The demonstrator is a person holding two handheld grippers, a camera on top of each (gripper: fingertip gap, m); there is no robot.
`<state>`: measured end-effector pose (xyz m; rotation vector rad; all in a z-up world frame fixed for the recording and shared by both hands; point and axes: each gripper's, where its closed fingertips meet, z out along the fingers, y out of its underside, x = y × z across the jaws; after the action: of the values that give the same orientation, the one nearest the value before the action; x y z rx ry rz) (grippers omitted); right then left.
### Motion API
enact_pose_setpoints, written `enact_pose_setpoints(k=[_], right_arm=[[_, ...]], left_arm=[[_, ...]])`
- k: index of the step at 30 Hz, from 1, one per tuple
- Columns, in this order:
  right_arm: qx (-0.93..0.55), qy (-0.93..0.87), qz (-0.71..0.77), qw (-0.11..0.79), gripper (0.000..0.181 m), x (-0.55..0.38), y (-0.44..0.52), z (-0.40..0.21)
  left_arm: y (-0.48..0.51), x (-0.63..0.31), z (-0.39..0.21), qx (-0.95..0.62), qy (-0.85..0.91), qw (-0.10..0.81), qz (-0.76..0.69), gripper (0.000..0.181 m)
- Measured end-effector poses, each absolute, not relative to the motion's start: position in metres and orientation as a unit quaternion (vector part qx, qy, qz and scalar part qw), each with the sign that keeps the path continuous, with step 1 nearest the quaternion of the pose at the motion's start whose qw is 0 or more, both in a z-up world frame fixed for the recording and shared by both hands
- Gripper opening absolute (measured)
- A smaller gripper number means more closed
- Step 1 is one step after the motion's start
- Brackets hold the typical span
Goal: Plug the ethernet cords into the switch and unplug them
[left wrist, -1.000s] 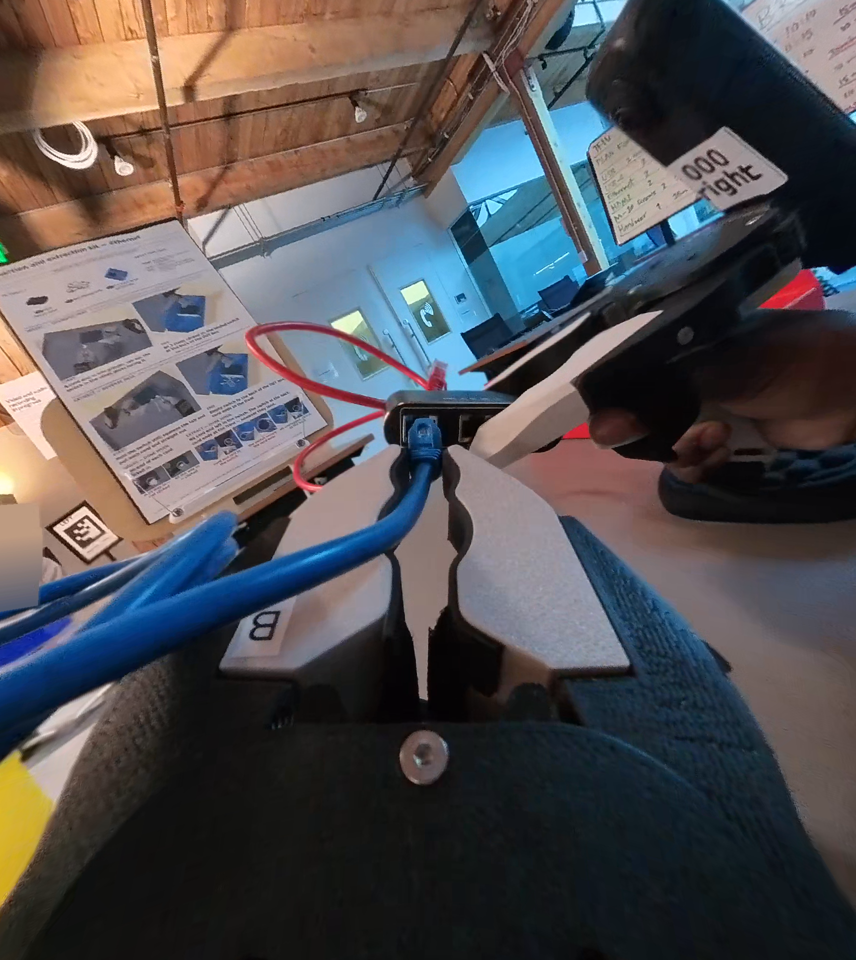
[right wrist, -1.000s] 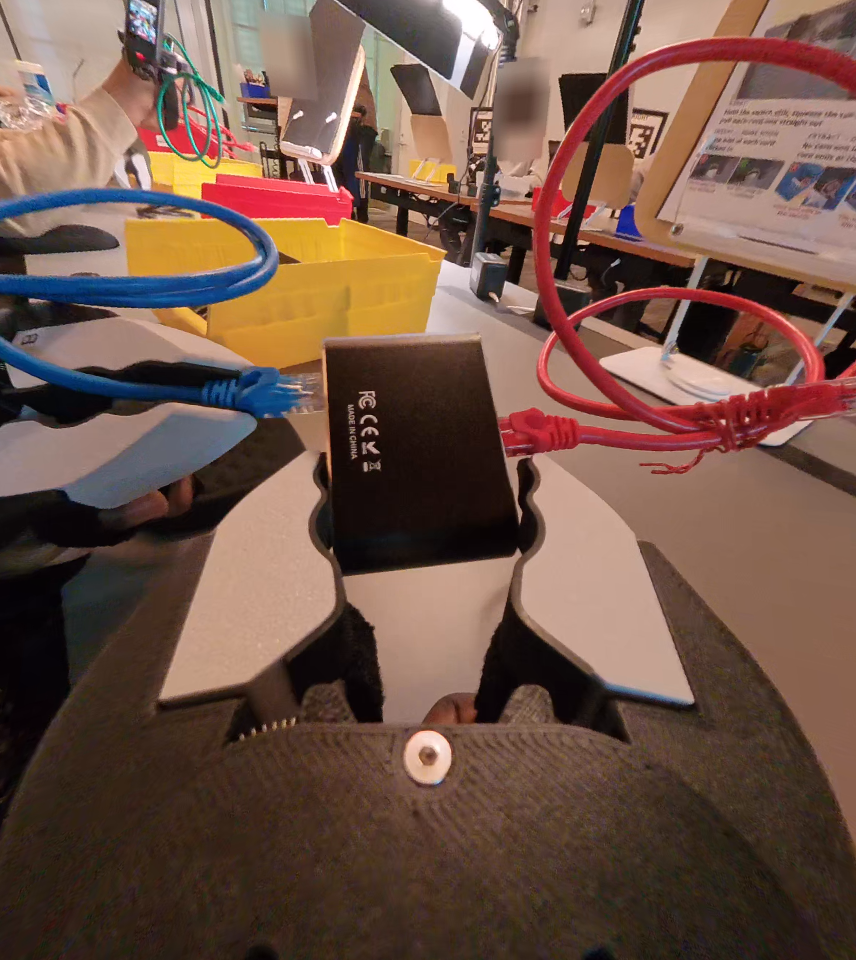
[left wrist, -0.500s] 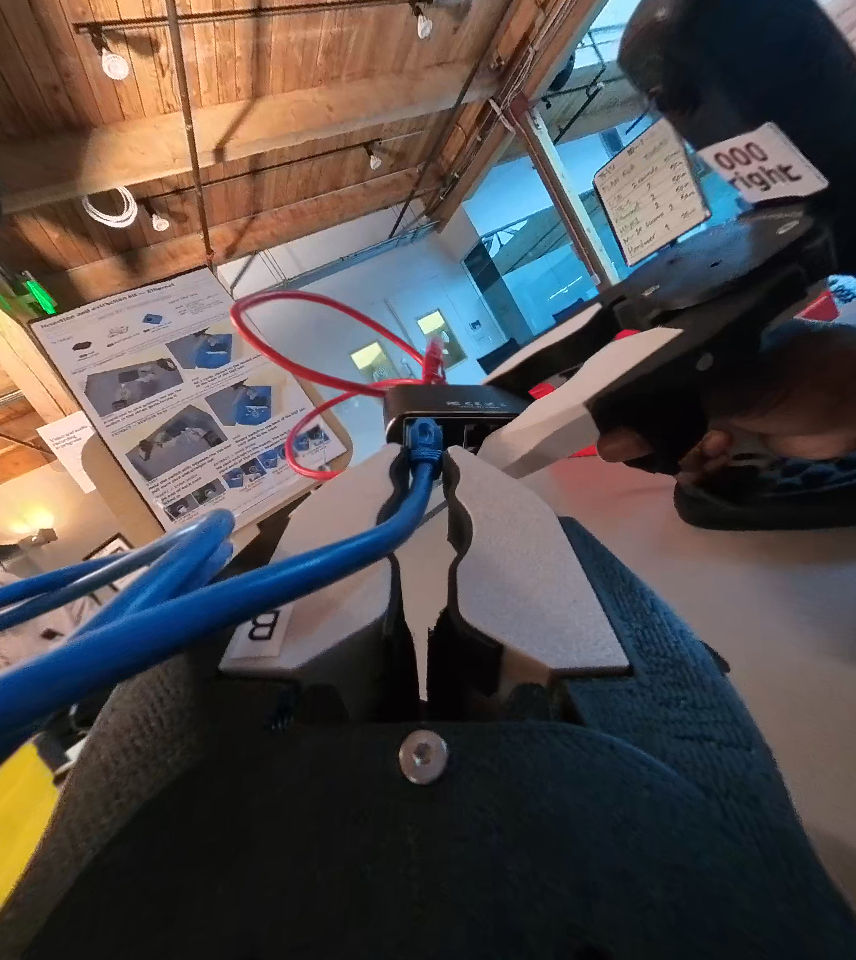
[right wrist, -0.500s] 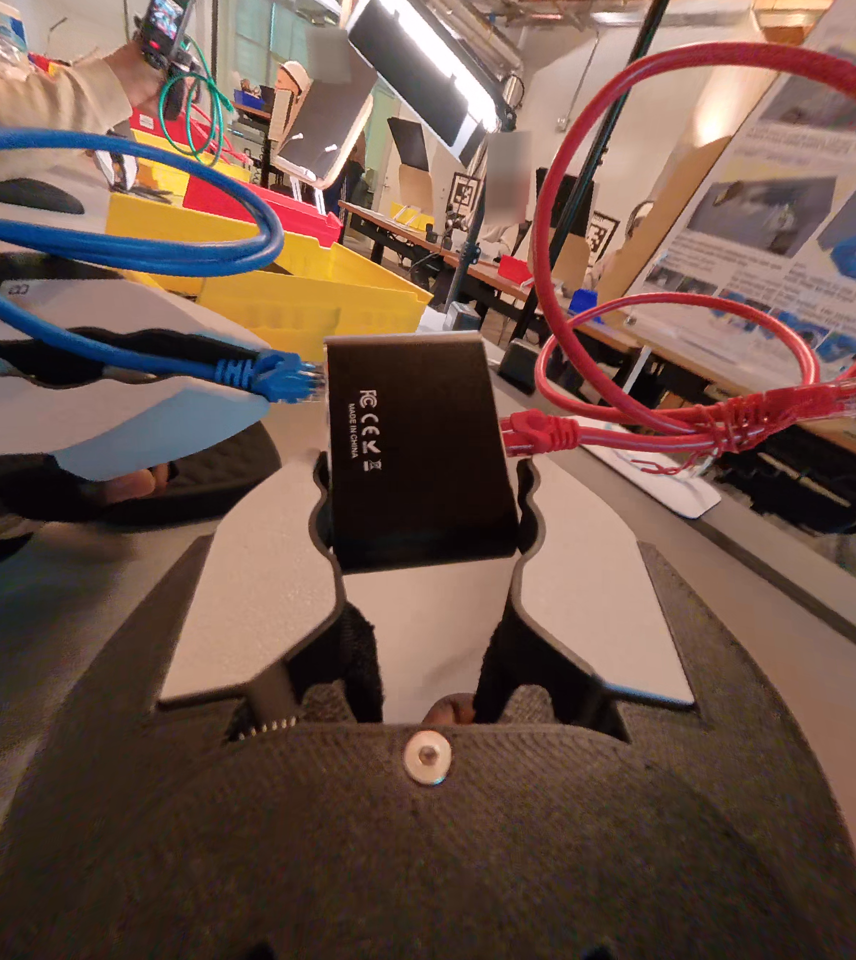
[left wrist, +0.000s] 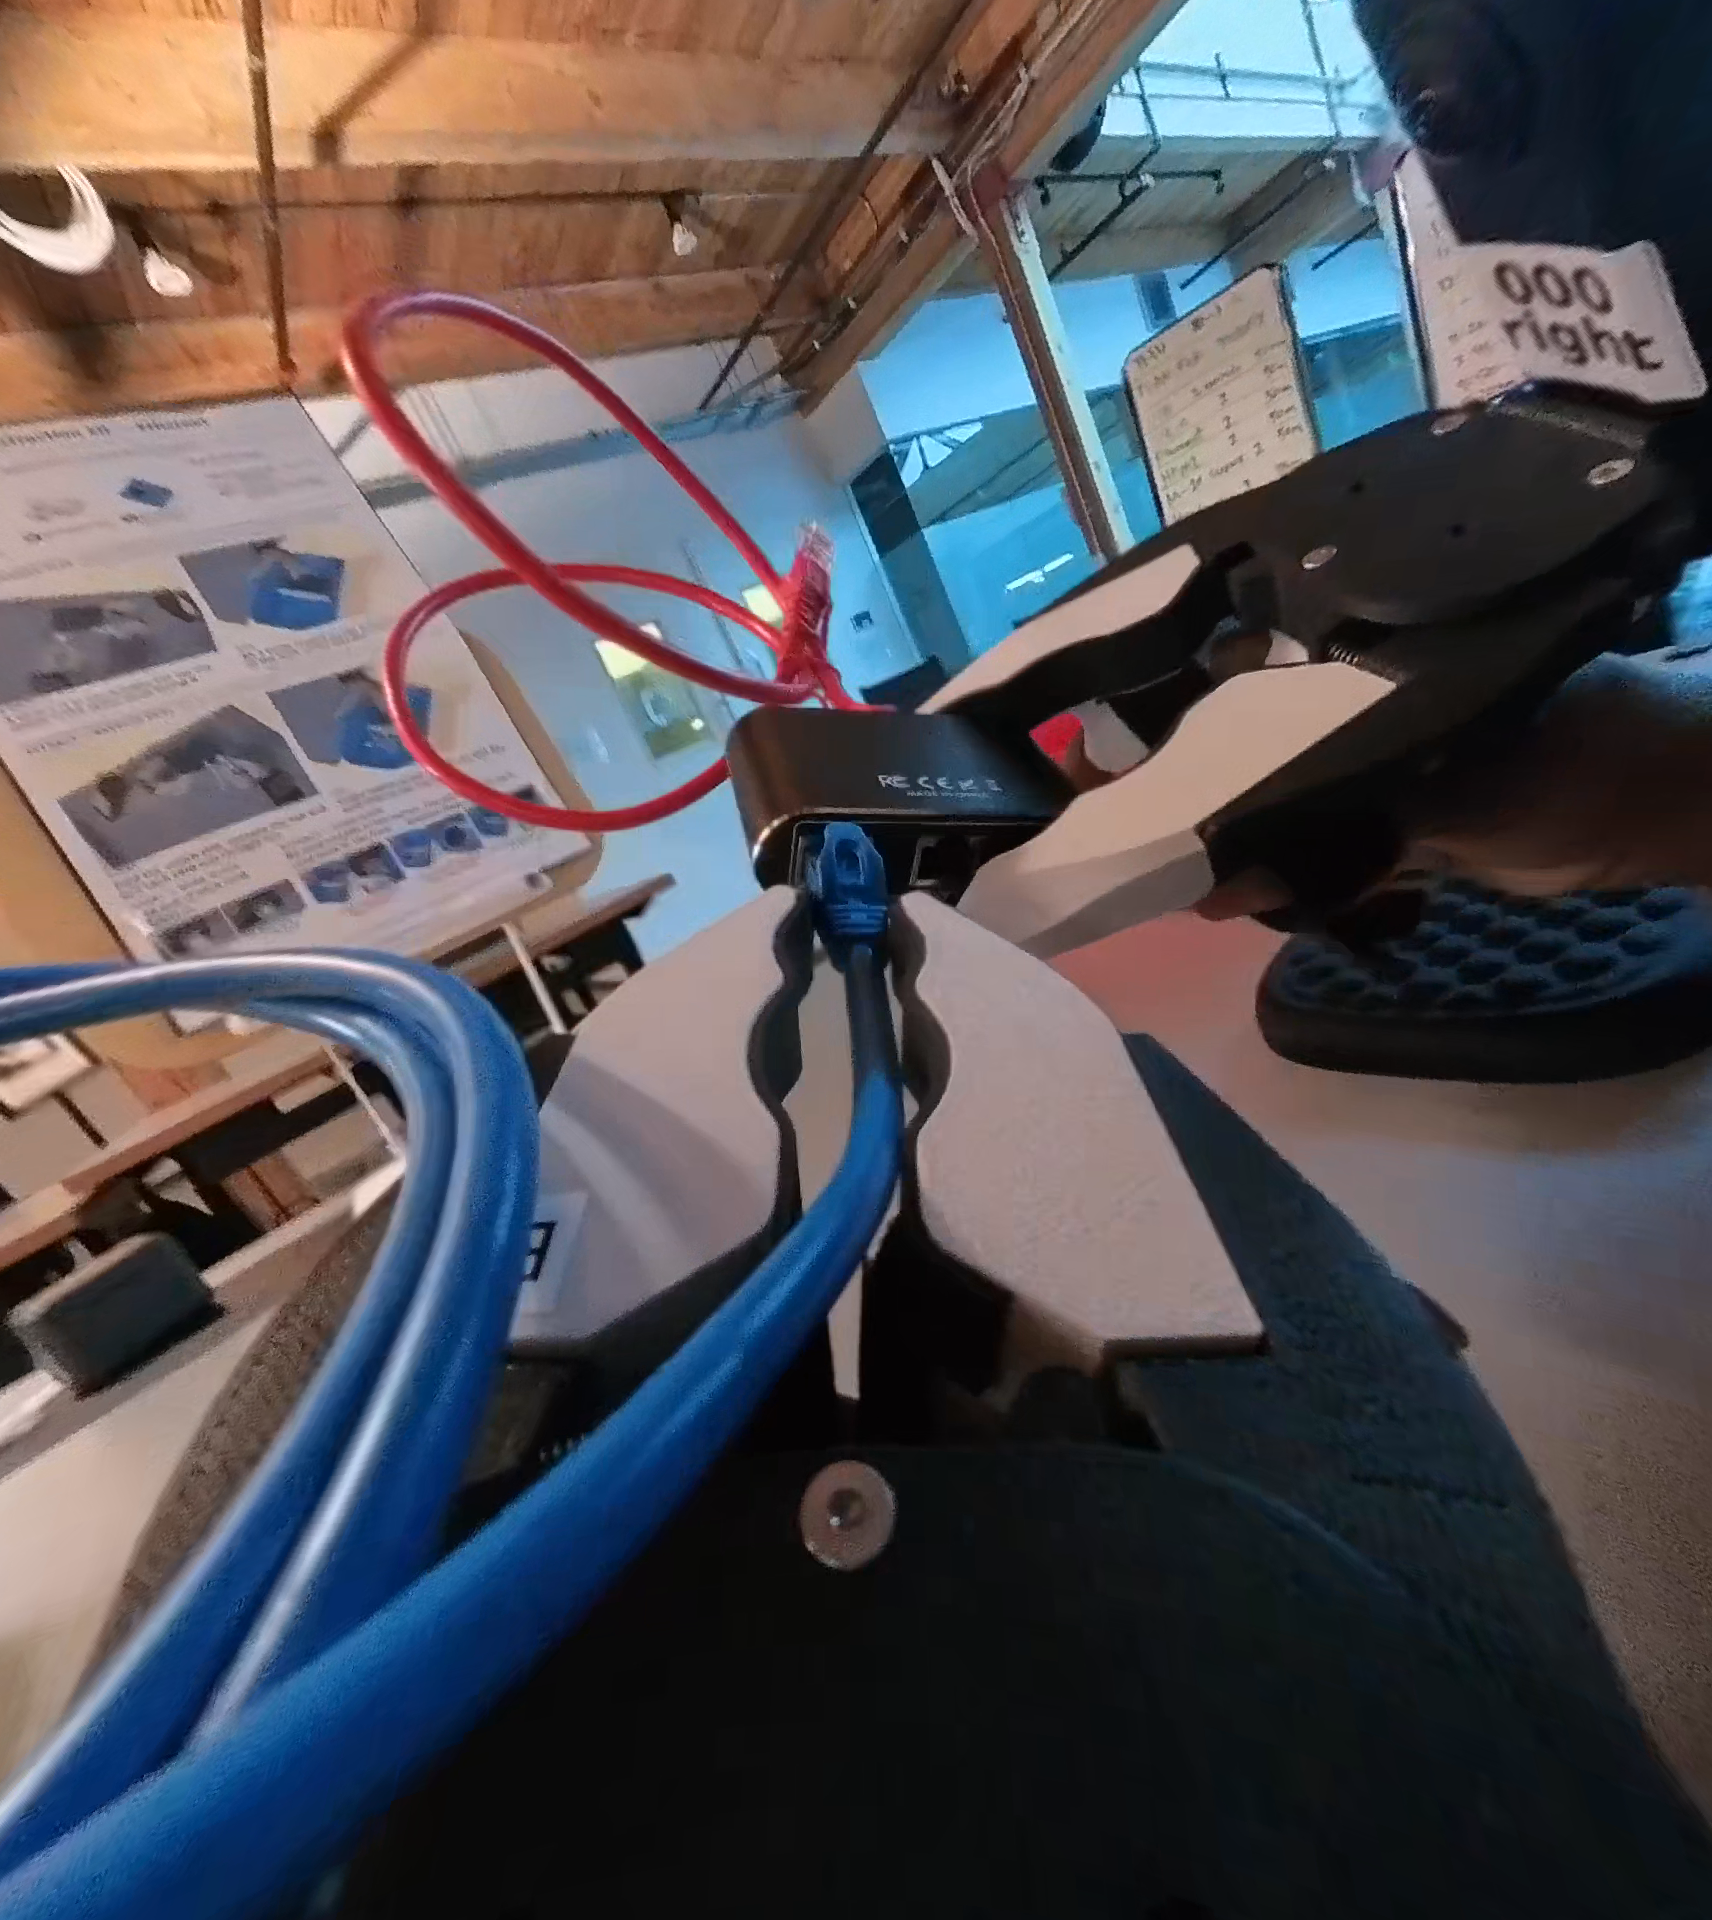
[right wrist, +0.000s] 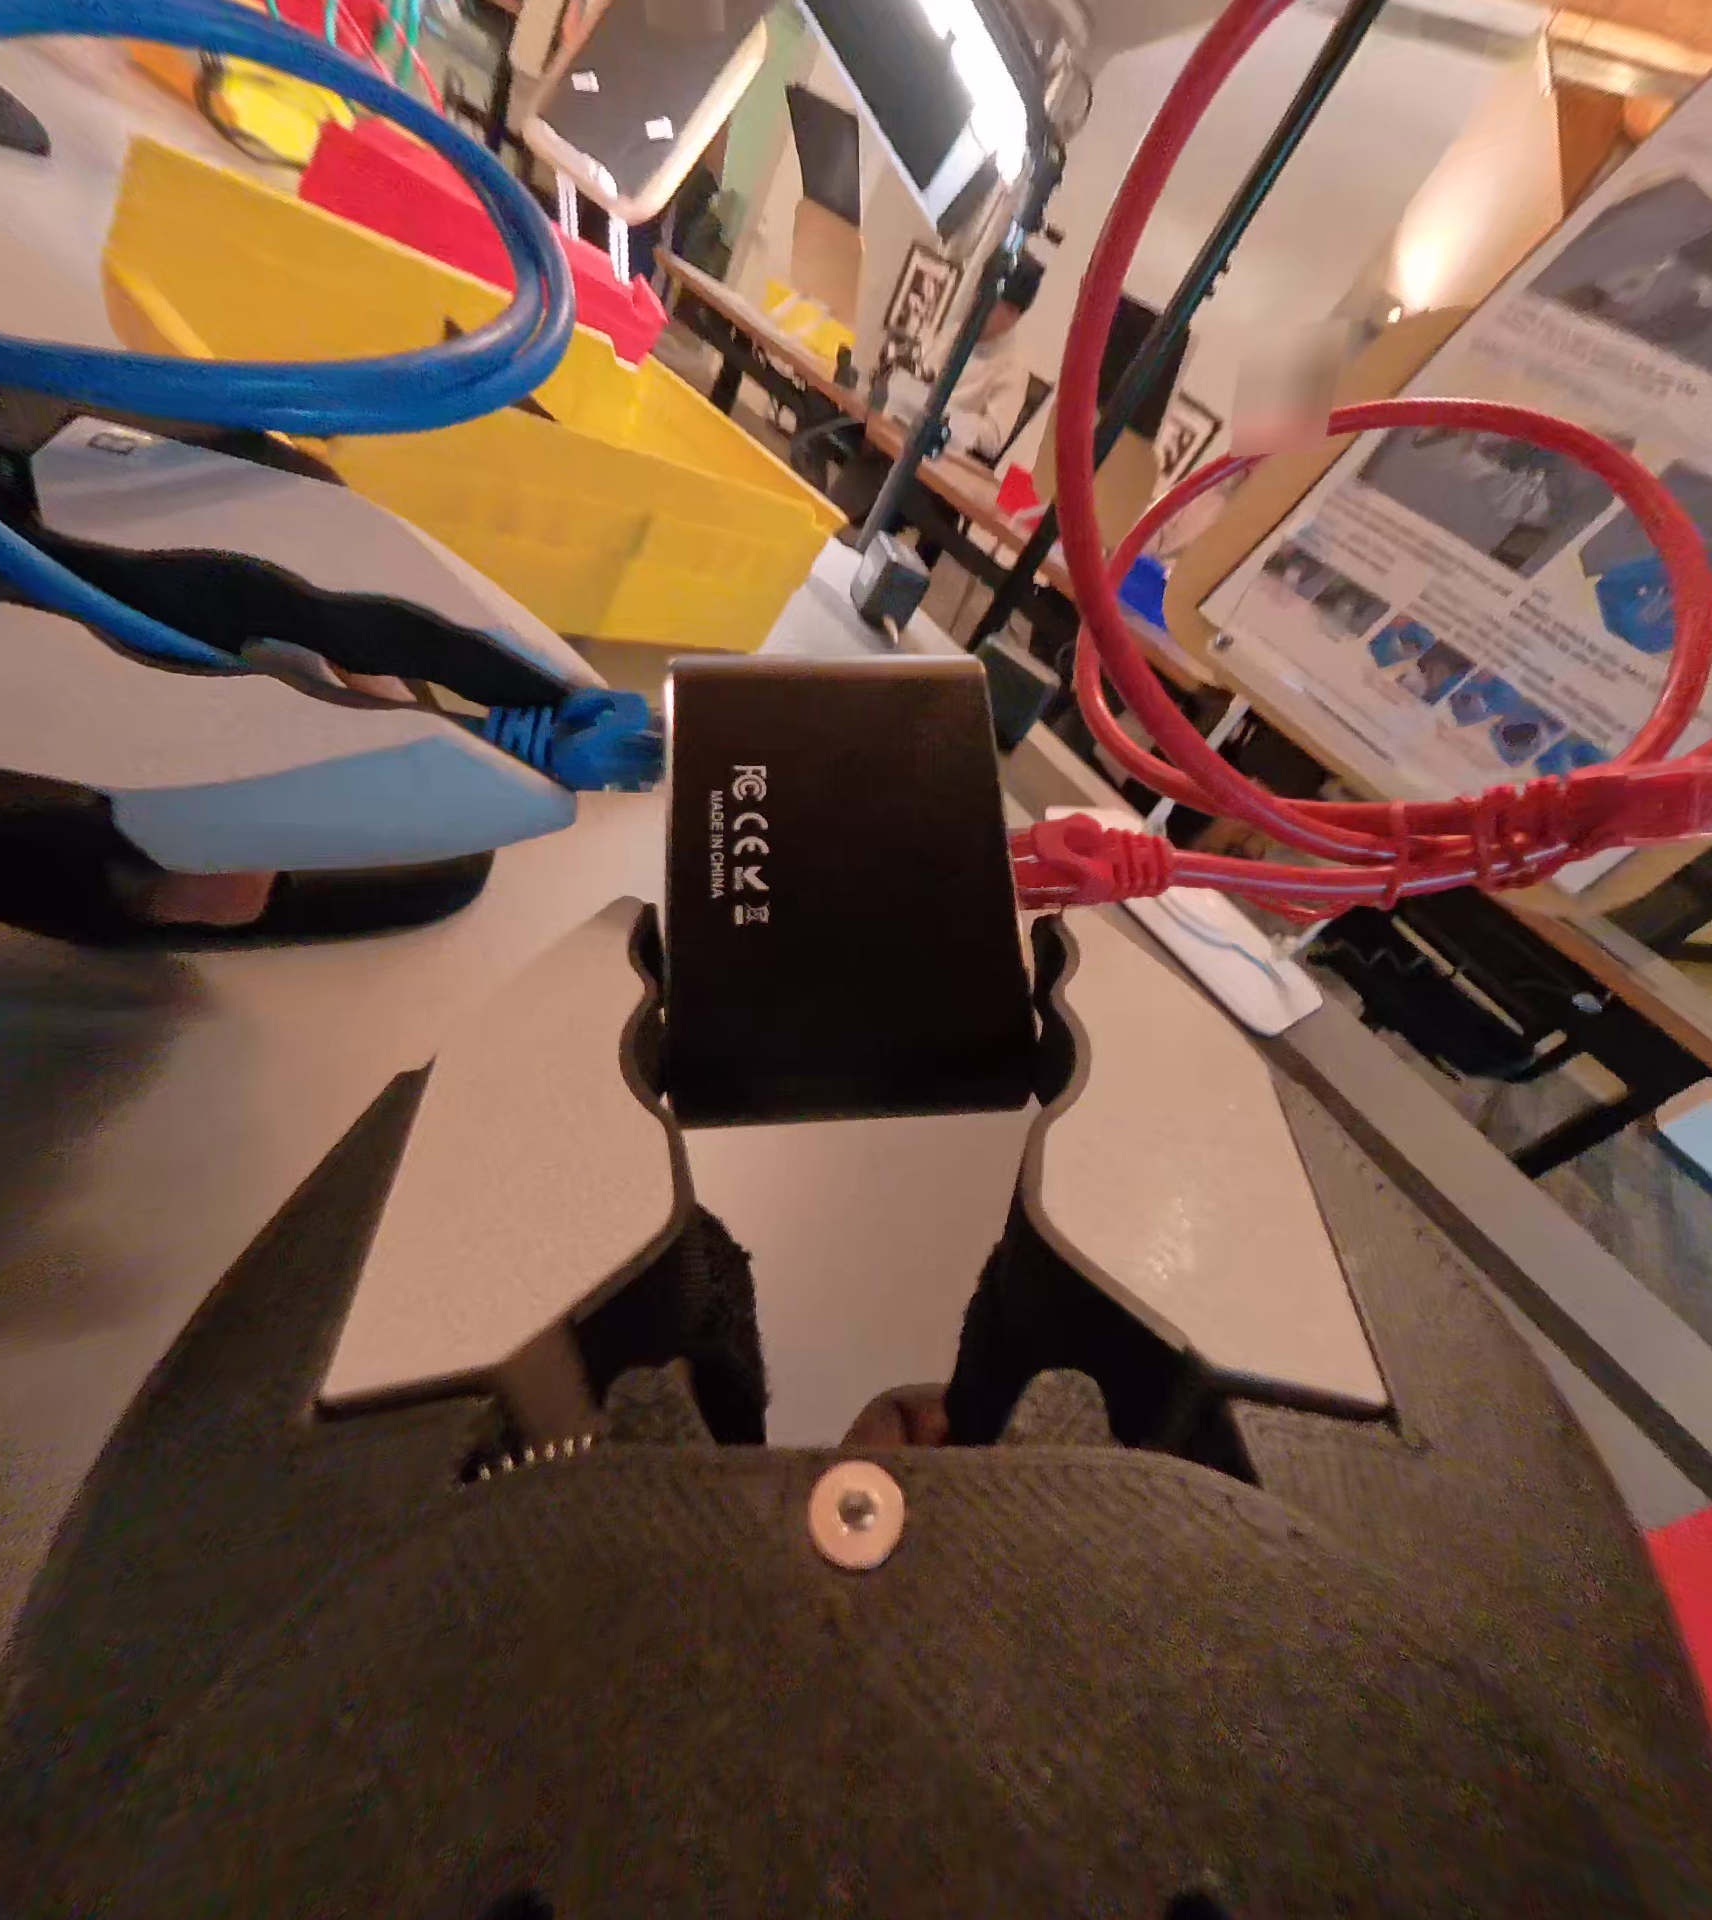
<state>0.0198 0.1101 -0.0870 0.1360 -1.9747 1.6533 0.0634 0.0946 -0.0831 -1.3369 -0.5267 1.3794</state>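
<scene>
The left gripper (left wrist: 847, 971) has its fingers pinched together on the blue cord (left wrist: 857, 1081) just behind the blue plug (left wrist: 844, 868), whose nose sits at the mouth of the leftmost port of the switch (left wrist: 888, 795). To the right, the right gripper (right wrist: 847, 997) clamps the black switch by its two long sides and holds it up off the table (left wrist: 1517, 1299). On the far side a red cord (right wrist: 1091, 868) is already plugged in, its loops and free end hanging in the air.

Judging by this, the step in hand is seating the blue plug. To do it well, keep the plug square to the port and push straight along the cord's line while the right gripper braces the switch against the push; a crooked entry could jam the clip.

The left wrist view looks into the port face and shows an empty port beside the blue plug. The right wrist view shows the switch's flat face side-on, with the blue plug touching its left edge and the red plug at its right; how deep the blue one sits, I cannot tell
</scene>
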Motion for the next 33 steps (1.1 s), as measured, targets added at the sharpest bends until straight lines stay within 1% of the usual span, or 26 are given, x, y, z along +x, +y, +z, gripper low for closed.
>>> enact_pose_setpoints(k=[1,3,4,7,11,14,16,22,30,33], right_arm=[[0.038,-0.742,0.61,0.275,0.069,0.015,0.111,-0.088],[0.001,-0.752,0.6,0.273,0.069,-0.003,0.117,-0.09],[-0.024,-0.759,0.592,0.27,0.069,-0.016,0.123,-0.092],[-0.108,-0.78,0.567,0.241,0.068,-0.054,0.146,-0.102],[-0.188,-0.831,0.484,0.2,0.069,-0.091,0.178,-0.139],[-0.209,-0.864,0.425,0.169,0.069,-0.098,0.191,-0.167],[-0.207,-0.882,0.39,0.168,0.069,-0.097,0.196,-0.181],[-0.199,-0.914,0.326,0.135,0.069,-0.082,0.2,-0.205],[-0.176,-0.936,0.282,0.115,0.069,-0.063,0.205,-0.213],[-0.166,-0.926,0.305,0.149,0.081,-0.068,0.203,-0.199]], left_arm=[[0.095,0.061,-0.086,-0.572,-0.231,0.553,0.56,0.016],[0.093,0.056,-0.094,-0.588,-0.259,0.581,0.5,0.032],[0.091,0.055,-0.094,-0.585,-0.274,0.601,0.472,0.037],[0.077,0.052,-0.092,-0.562,-0.322,0.64,0.414,0.042],[0.042,0.045,-0.085,-0.491,-0.406,0.648,0.418,0.047],[0.018,0.047,-0.078,-0.445,-0.431,0.647,0.444,0.046],[0.008,0.051,-0.073,-0.429,-0.426,0.644,0.469,0.045],[0.01,0.054,-0.069,-0.432,-0.405,0.642,0.486,0.041],[0.016,0.053,-0.07,-0.449,-0.392,0.631,0.497,0.04],[0.018,0.053,-0.069,-0.452,-0.387,0.63,0.5,0.04]])
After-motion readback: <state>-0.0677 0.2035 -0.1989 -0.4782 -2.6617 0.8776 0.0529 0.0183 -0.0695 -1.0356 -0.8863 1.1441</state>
